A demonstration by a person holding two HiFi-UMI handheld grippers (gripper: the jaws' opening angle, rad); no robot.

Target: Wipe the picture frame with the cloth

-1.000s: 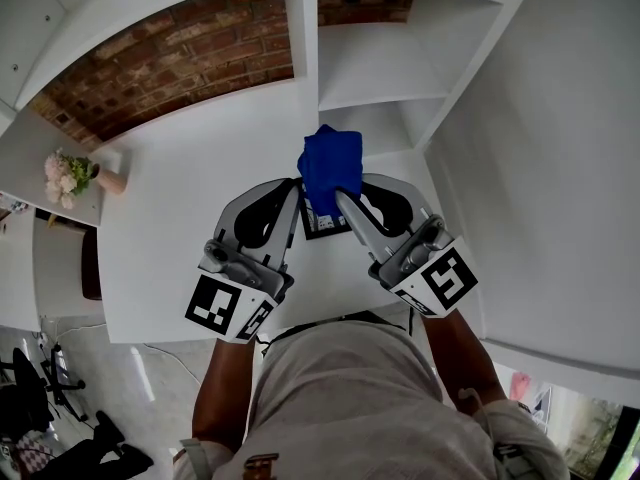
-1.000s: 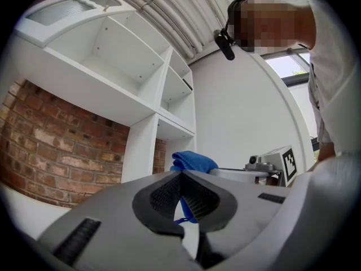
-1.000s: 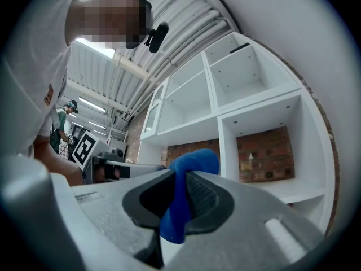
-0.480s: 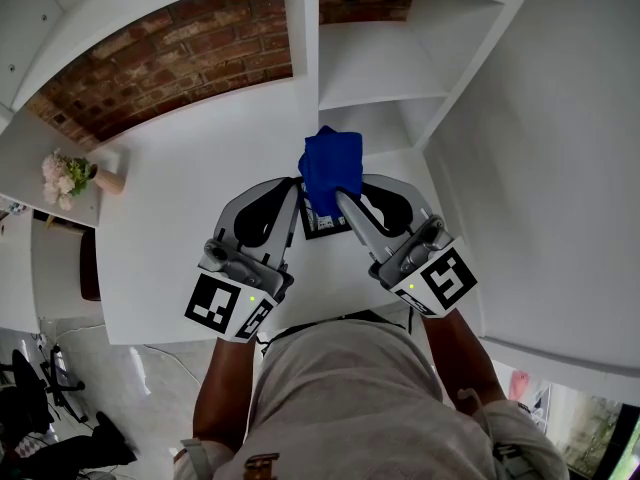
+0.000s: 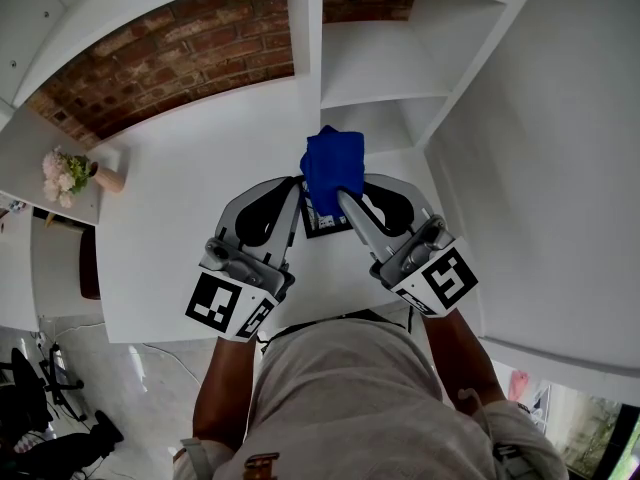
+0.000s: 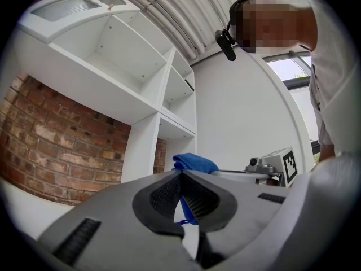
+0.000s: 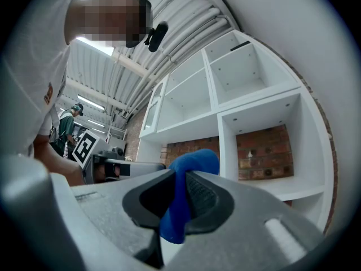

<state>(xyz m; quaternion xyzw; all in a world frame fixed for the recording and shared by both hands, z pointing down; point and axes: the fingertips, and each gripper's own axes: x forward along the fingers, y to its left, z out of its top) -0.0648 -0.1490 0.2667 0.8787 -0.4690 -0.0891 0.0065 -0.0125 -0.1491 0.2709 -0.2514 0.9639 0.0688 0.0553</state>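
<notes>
In the head view a blue cloth (image 5: 330, 163) sticks out of my right gripper (image 5: 340, 193), which is shut on it. A dark picture frame (image 5: 322, 224) shows on the white table (image 5: 180, 188), in the gap between the two grippers and partly hidden by them. My left gripper (image 5: 296, 182) is shut beside the cloth, left of the frame. In the left gripper view its pads (image 6: 169, 193) meet at the tip with nothing between them, and the cloth (image 6: 194, 162) shows just beyond. The right gripper view shows the cloth (image 7: 194, 161) pinched in my right gripper (image 7: 179, 176).
A white shelf unit (image 5: 385, 63) rises just past the cloth, with a brick wall (image 5: 180, 53) behind the table. A small vase of flowers (image 5: 70, 173) stands at the table's far left. A white wall (image 5: 540, 168) closes the right side.
</notes>
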